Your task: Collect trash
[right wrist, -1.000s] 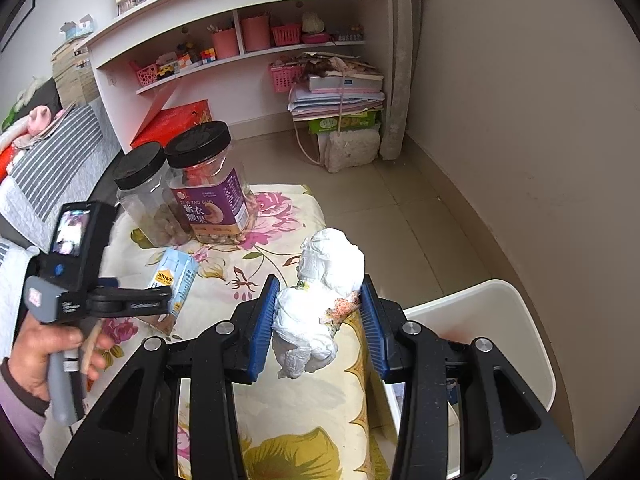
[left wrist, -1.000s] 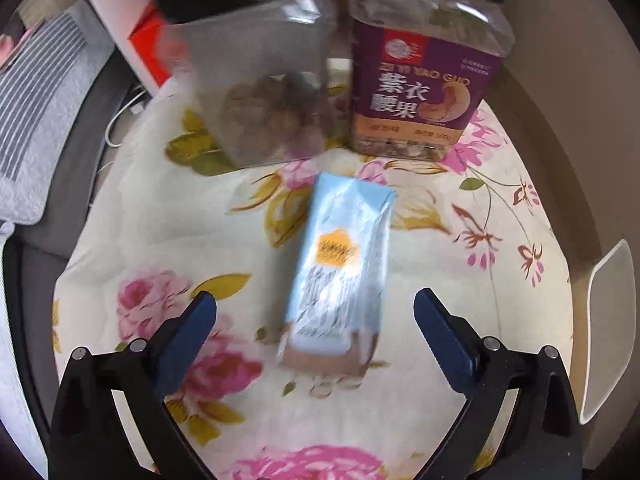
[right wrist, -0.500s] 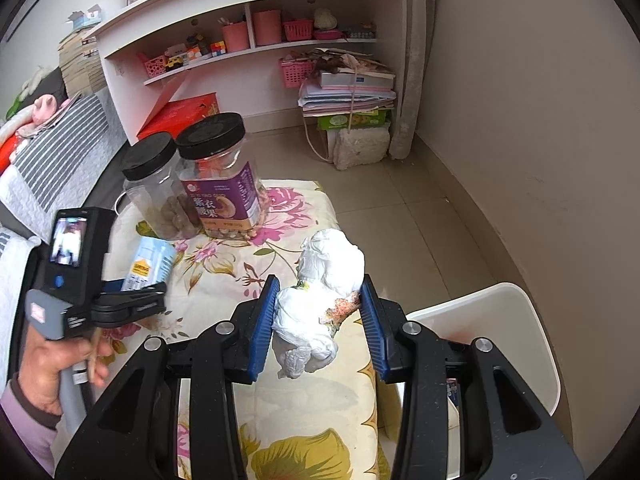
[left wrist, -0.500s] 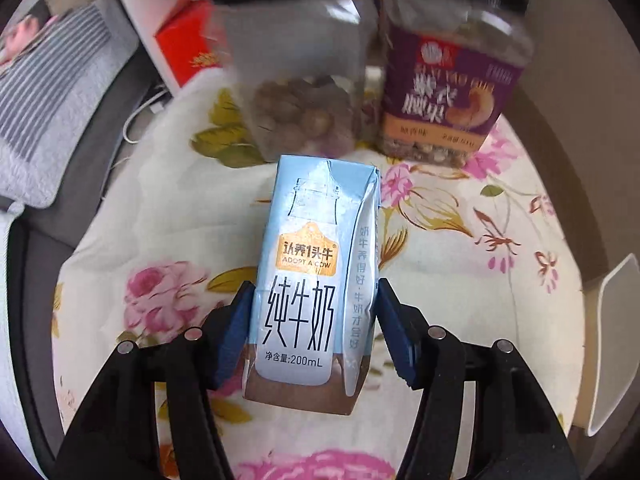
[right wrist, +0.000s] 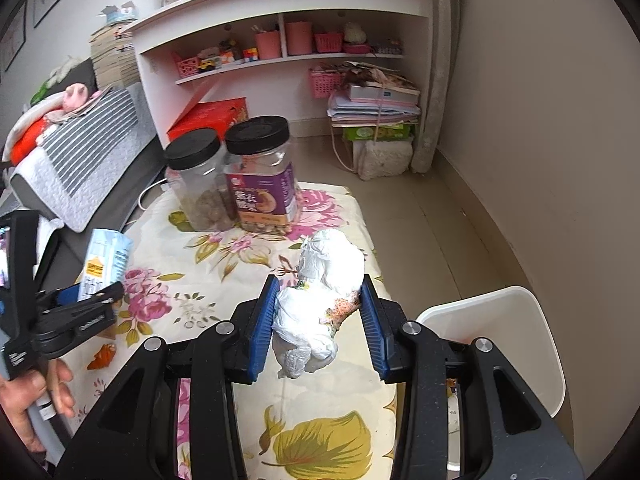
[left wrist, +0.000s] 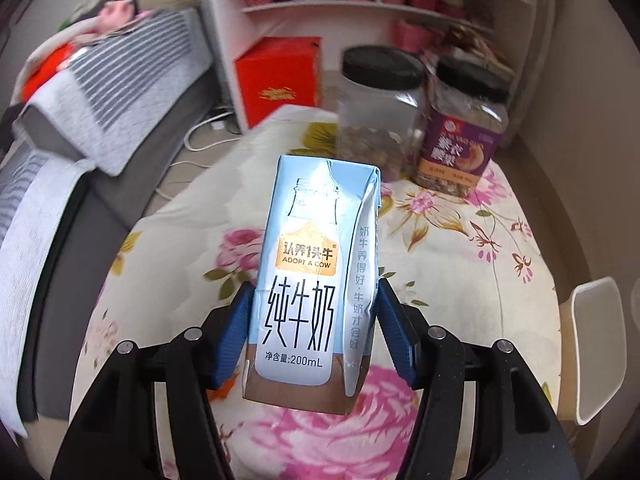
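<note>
1. Your left gripper (left wrist: 314, 330) has its blue fingers (left wrist: 234, 338) clamped on the lower half of a milk carton (left wrist: 310, 280), one pad pressed to each narrow side. The carton stands upright between them, printed front facing the camera, its base clear of the cloth.
2. Your right gripper (right wrist: 320, 322) has its fingers (right wrist: 262, 326) closed on a crumpled white wad of tissue (right wrist: 320, 300), stained orange on the side by the right finger. The wad bulges up and forward past the fingertips and hangs a little below them.
3. Under both grippers lies the desk (right wrist: 192, 264), covered with a cream cloth printed with pink roses and yellow leaves.
4. Just right of your right fingers, beside the desk edge, stands a white bin (right wrist: 516, 332); in the left wrist view only its rim (left wrist: 600, 356) shows, well to the right of your left fingers.
5. In the right wrist view, your left gripper (right wrist: 90, 300) and its carton (right wrist: 102, 262) sit far to the left of the right fingers, with your hand (right wrist: 32, 396) on the handle below.
6. Beyond the fingertips, at the far end of the desk, two black-lidded jars touch: a clear jar (right wrist: 200, 184) on the left and a purple-labelled jar (right wrist: 262, 184) on the right.
7. Behind them a red box (right wrist: 208, 118) sits on the floor below a white shelf (right wrist: 280, 4).
</note>
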